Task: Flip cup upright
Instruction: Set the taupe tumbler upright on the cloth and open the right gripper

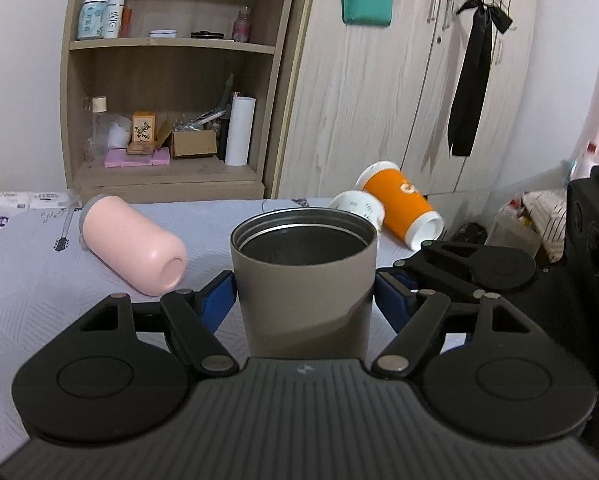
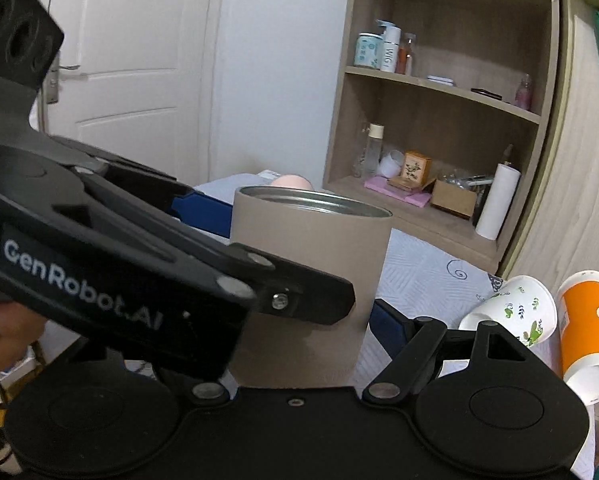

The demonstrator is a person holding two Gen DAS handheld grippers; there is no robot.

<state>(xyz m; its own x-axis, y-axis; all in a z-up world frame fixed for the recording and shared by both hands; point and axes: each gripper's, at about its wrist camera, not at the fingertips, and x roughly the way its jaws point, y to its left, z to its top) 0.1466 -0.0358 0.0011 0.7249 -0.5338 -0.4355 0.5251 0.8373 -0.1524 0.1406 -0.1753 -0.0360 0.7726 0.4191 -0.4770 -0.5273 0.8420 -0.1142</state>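
Observation:
A taupe steel-lined cup [image 1: 304, 280] stands upright with its mouth up, between the blue pads of my left gripper [image 1: 304, 300], which is shut on its sides. In the right wrist view the same cup [image 2: 311, 276] sits between the fingers of my right gripper [image 2: 311, 320]. Its right blue pad [image 2: 383, 322] is close beside the cup wall; the left gripper's body hides the other side, so contact is unclear.
A pink cup [image 1: 133, 244] lies on its side on the pale patterned tablecloth [image 1: 27, 300]. An orange paper cup [image 1: 403, 204] and a white floral paper cup [image 1: 359, 208] lie tipped at the far right. A shelf unit [image 1: 167, 80] and wardrobe stand behind.

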